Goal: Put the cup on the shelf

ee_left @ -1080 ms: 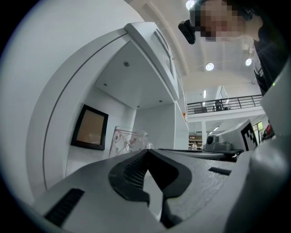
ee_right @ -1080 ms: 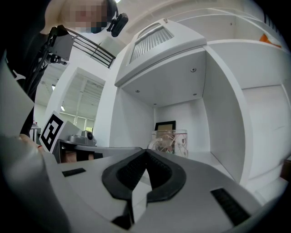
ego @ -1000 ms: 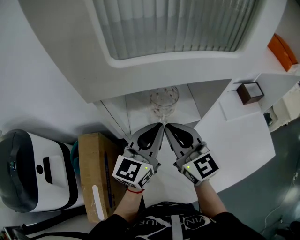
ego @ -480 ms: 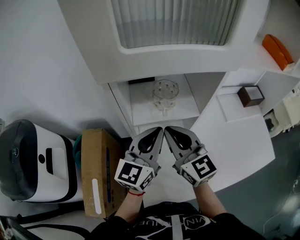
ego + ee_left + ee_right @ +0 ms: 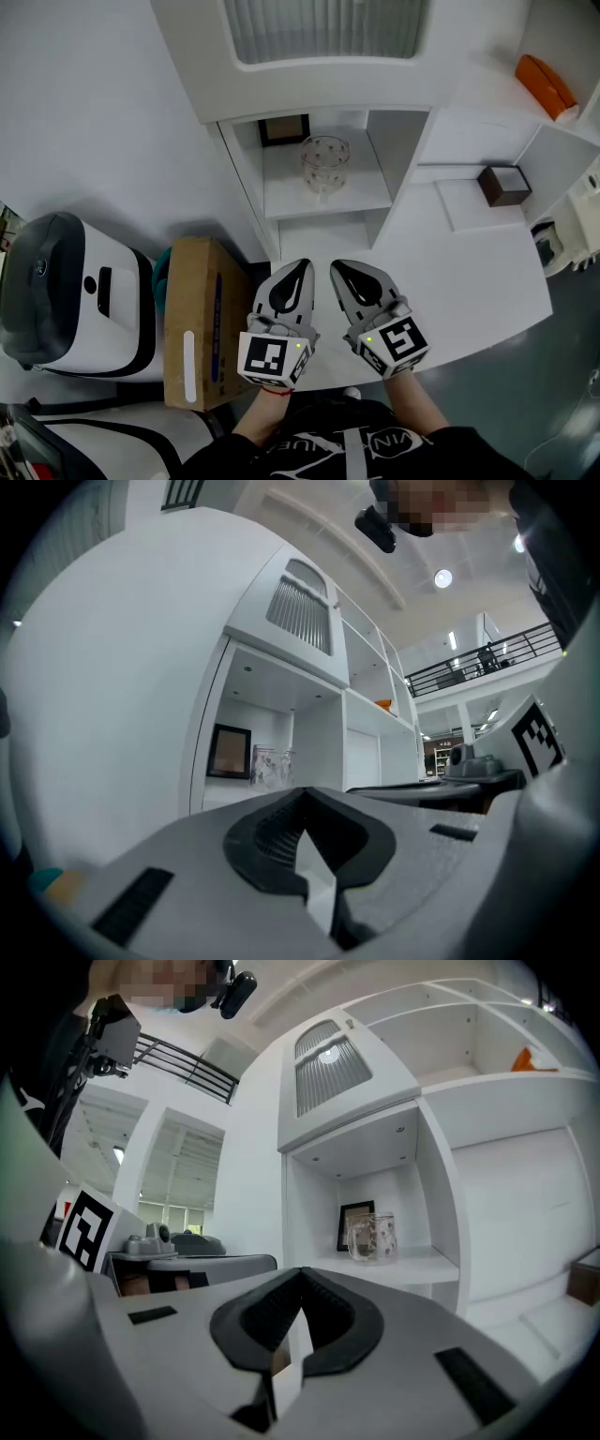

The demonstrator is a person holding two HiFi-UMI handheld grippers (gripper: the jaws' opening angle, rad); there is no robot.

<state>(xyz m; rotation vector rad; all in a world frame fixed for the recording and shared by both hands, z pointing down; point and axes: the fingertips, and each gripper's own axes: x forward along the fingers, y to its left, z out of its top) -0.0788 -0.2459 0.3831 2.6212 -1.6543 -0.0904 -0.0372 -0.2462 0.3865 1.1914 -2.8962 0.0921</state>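
Observation:
A clear glass cup with small dots stands upright on the white shelf, in front of a small dark picture frame. The same cup shows in the right gripper view and, smaller, as the cup in the left gripper view. My left gripper and right gripper hang side by side well below the shelf, away from the cup. Both are shut with nothing between their jaws.
A cardboard box lies left of the grippers, beside a white and grey machine. A white counter runs to the right, with a brown box on a ledge. An orange object sits on a higher shelf at the right.
Both grippers have pulled back and down from the shelf, so the gap to the cup has grown. The cup stays standing on the shelf, and the picture frame behind it has come into sight.

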